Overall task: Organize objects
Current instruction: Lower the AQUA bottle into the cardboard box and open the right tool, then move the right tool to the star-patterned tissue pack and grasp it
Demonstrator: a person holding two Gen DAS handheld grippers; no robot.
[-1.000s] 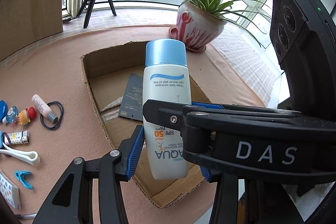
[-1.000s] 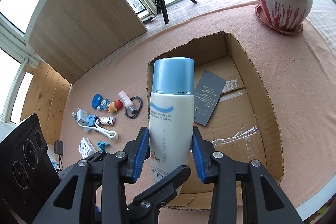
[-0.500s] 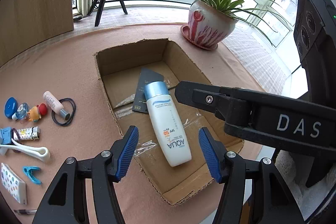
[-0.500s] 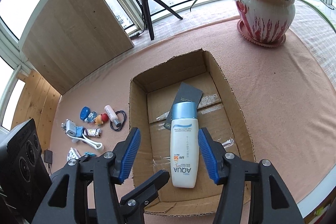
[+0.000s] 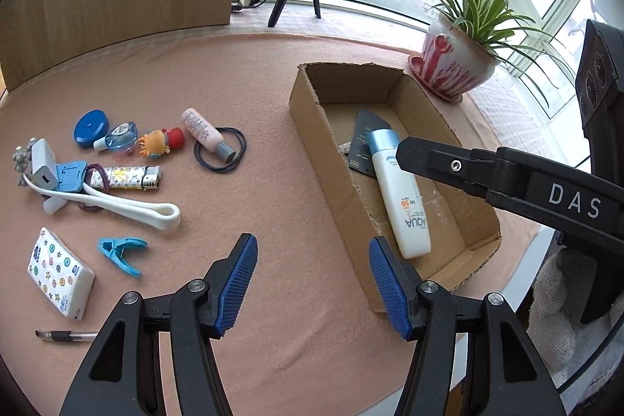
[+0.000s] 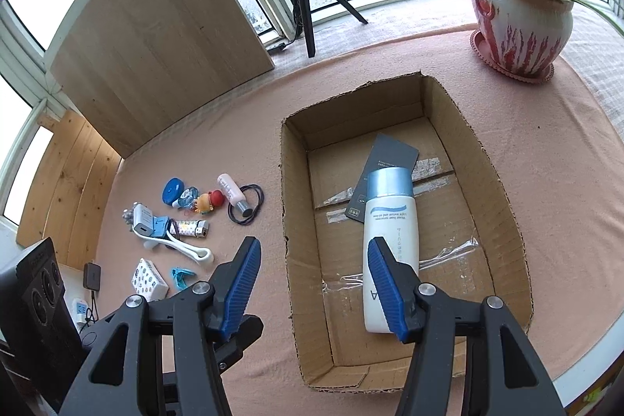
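Inside the box (image 6: 296,205) the bottle (image 6: 390,221) lies flat on the cardboard floor, its blue cap resting on a dark card (image 6: 394,154) at the far end. So I judge that this one thing is put away, and the step in hand is to go for the next piece. The other things are all on the pink cloth (image 5: 253,84) to the left of the box: a pink tube (image 5: 202,131) lying across a black hair band (image 5: 234,158), a lighter (image 5: 128,178), a blue clip (image 5: 121,252), a tissue pack (image 5: 58,271), a pen (image 5: 62,336) and some small toys. My left gripper (image 5: 312,275) hovers over bare cloth just left of the box, and its jaws stand apart with nothing between them; it holds nothing and touches nothing. My right gripper (image 6: 314,283) hangs above the near left wall of the box, also open and empty. One blue pad covers part of the bottle in the right wrist view, but I believe this is only overlap, because the bottle lies below on the floor of the box. For the next move I think the left gripper should go further left, come down over one small thing such as the clip or the tube, and close gently, since these pieces are light and can slide on the cloth.
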